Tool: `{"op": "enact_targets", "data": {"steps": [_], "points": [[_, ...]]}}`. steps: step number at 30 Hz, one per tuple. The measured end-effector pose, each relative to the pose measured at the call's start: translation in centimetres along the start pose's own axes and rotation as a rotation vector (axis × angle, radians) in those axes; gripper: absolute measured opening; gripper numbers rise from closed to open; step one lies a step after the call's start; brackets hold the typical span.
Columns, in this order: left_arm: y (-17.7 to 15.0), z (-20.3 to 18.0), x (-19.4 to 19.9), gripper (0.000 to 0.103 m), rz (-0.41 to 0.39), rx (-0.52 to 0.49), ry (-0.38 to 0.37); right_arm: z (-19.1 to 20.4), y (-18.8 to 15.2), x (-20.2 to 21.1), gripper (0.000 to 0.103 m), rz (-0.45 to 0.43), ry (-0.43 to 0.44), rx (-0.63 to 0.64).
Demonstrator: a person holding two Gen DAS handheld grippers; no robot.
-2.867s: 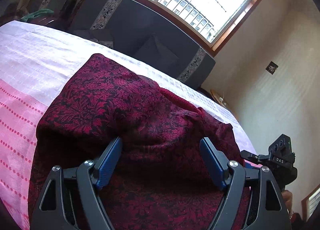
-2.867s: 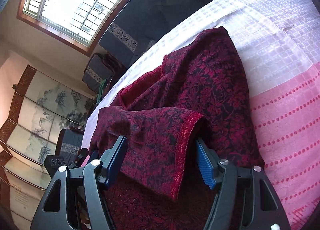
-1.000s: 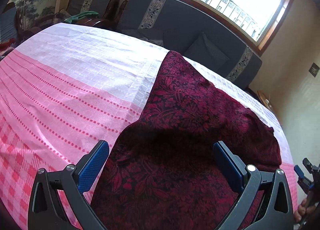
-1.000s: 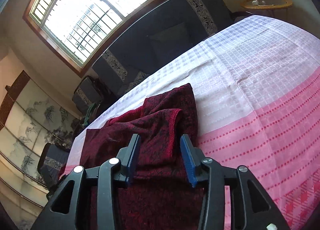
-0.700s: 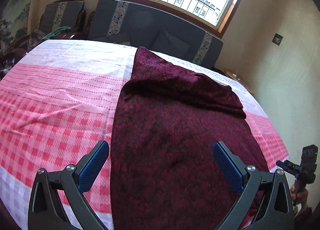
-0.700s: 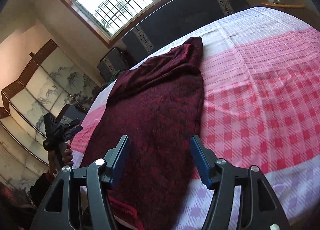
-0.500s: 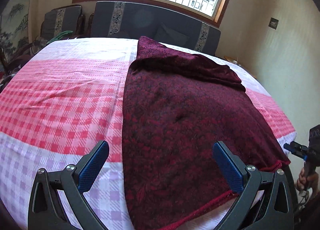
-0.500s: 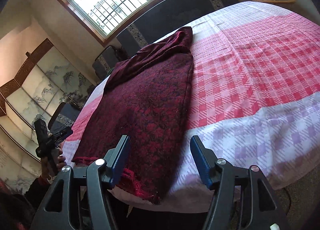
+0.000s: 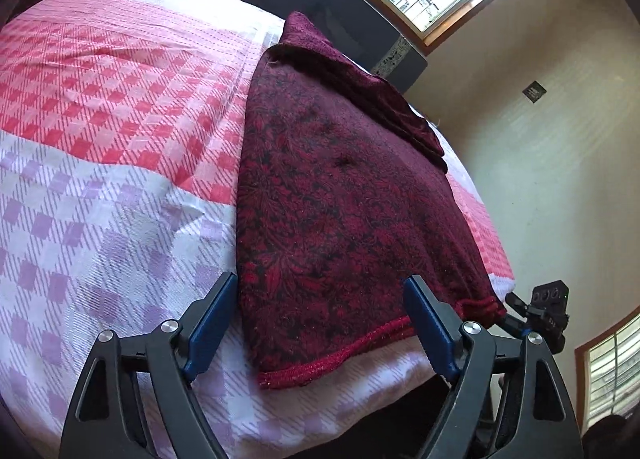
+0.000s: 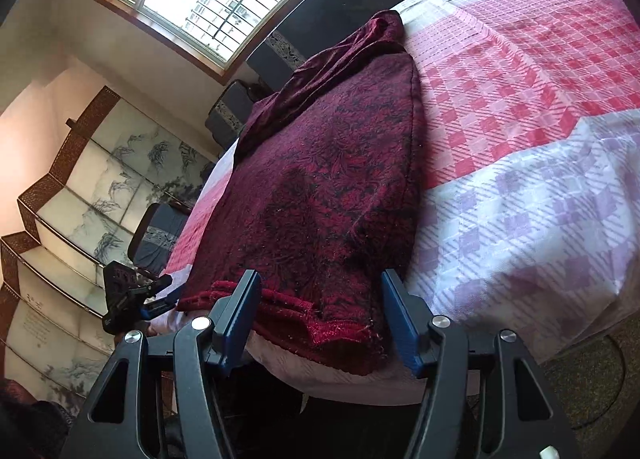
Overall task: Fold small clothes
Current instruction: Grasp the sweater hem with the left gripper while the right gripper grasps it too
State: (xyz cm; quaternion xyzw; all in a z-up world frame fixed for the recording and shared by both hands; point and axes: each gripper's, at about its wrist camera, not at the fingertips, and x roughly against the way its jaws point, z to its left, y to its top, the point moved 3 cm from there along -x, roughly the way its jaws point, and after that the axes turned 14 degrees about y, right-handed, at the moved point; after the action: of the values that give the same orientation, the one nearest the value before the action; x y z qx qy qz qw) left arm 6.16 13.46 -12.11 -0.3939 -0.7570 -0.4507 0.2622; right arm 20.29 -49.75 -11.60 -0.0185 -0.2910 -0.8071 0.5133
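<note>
- One dark red floral-patterned knitted garment (image 9: 344,195) lies flat on the pink-and-lilac checked bedcover (image 9: 100,195), its hem at the near edge, within reach for folding, I'd judge.
- The left gripper (image 9: 320,327) has its two blue fingers apart and closing, straddling one hem corner; nothing is pinched.
- The right gripper (image 10: 320,315) has its fingers apart around the other corner, likewise unclamped.
- Two grippers, one garment.

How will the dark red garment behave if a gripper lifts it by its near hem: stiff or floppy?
Probably floppy: the dark red garment lies flat and follows the checked cloth under it, and its far end is bunched in soft folds. It may look fairly thick, since the hem shows stacked layers, so it would likely sag.
</note>
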Motion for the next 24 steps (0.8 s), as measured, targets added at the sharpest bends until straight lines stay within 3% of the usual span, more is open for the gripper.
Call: {"op": "enact_targets", "data": {"steps": [9, 14, 15, 18, 22, 24], "points": [[-1.0, -0.4, 0.3, 0.083, 0.068, 0.013, -0.136, -1.6, 0.0, 0.0, 0.059, -0.047, 0.134, -0.133], [-0.7, -2.1, -0.8, 0.082, 0.062, -0.021, -0.112, -2.5, 0.1, 0.2, 0.059, -0.073, 0.189, -0.194], [-0.6, -2.2, -1.0, 0.076, 0.061, -0.019, -0.1, -2.5, 0.2, 0.1, 0.058, -0.072, 0.191, -0.201], [-0.8, -2.2, -1.8, 0.033, 0.071, -0.036, -0.005, -2.4, 0.2, 0.1, 0.059, -0.063, 0.185, -0.215], [-1.0, -2.1, -1.6, 0.029, 0.061, -0.039, 0.044, -2.3, 0.5, -0.2, 0.059, -0.037, 0.171, -0.212], [-1.2, -2.4, -1.4, 0.029, 0.037, -0.079, 0.11, -2.3, 0.7, -0.3, 0.059, -0.031, 0.165, -0.22]]}}
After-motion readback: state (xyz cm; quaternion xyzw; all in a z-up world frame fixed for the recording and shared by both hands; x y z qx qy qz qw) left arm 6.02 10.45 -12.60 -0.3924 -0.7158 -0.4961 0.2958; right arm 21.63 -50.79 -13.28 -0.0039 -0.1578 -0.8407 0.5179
